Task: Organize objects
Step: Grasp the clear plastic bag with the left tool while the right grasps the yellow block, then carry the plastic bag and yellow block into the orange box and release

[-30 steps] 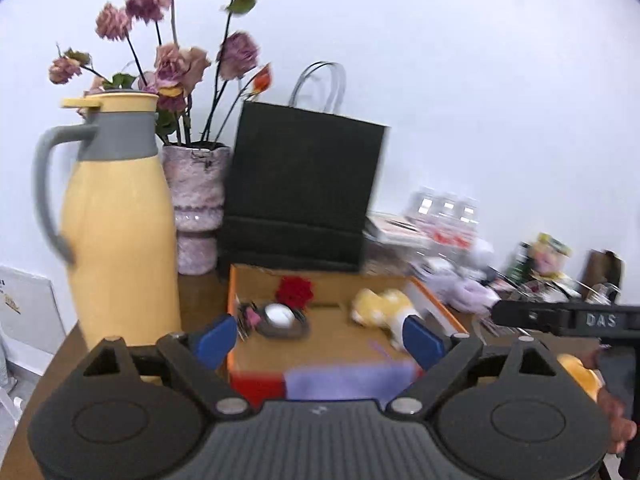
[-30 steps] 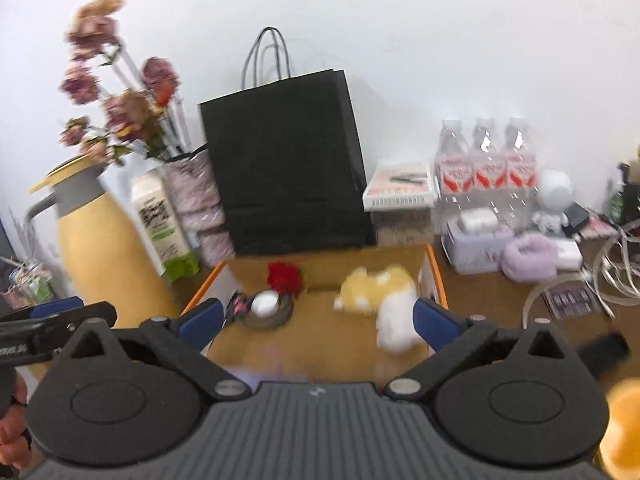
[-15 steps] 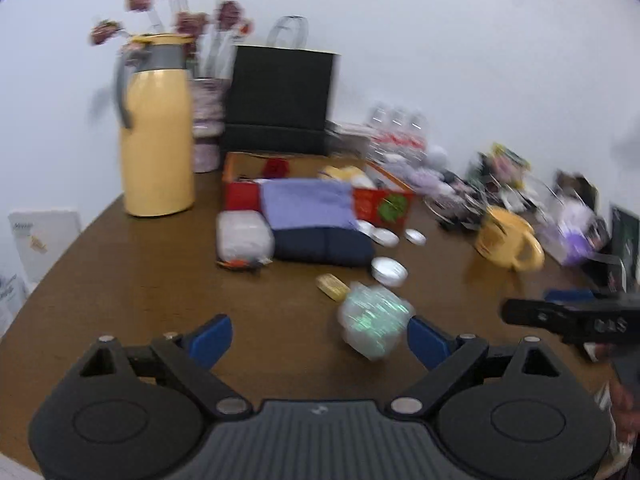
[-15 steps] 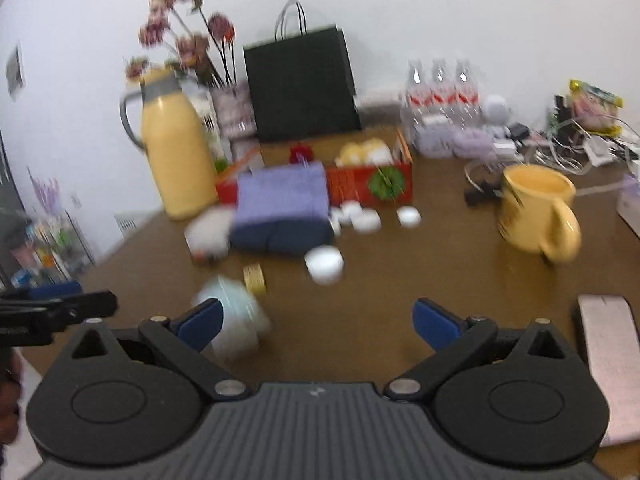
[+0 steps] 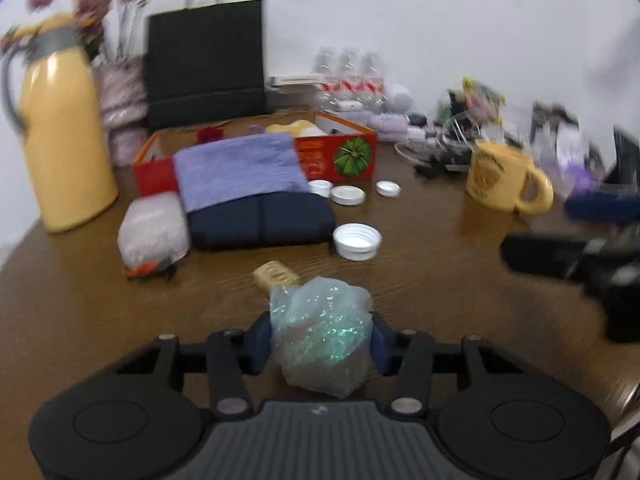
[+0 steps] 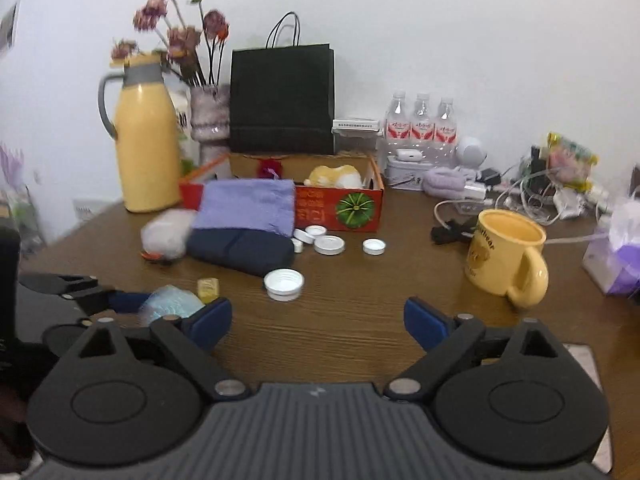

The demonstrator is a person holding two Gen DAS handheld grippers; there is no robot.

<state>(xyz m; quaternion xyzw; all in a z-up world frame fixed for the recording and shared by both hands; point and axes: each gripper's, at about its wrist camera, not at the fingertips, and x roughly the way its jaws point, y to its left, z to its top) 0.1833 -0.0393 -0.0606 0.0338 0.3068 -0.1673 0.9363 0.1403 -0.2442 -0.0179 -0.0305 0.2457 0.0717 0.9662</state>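
Note:
My left gripper [image 5: 318,342] is shut on a glittery green-blue crumpled wrapper ball [image 5: 320,334] at the near edge of the brown table [image 5: 440,280]; the ball also shows in the right wrist view [image 6: 170,306]. A small gold block [image 5: 276,275] lies just beyond it. My right gripper [image 6: 318,320] is open and empty above bare table. An orange-red cardboard box [image 6: 340,204] with a red flower and a yellow-white plush inside stands at mid table. A purple cloth [image 6: 246,206] on a navy pouch [image 6: 240,248] leans at its front.
Several white caps [image 6: 284,285] lie in front of the box. A clear packet [image 6: 166,236] lies left of the pouch. A yellow mug [image 6: 508,256] stands right. A yellow jug [image 6: 146,140], flower vase, black bag [image 6: 282,100], bottles and cables line the back.
Both grippers pulled back from the box to the near table edge. The left gripper closed on the glittery wrapper ball. The right stayed open.

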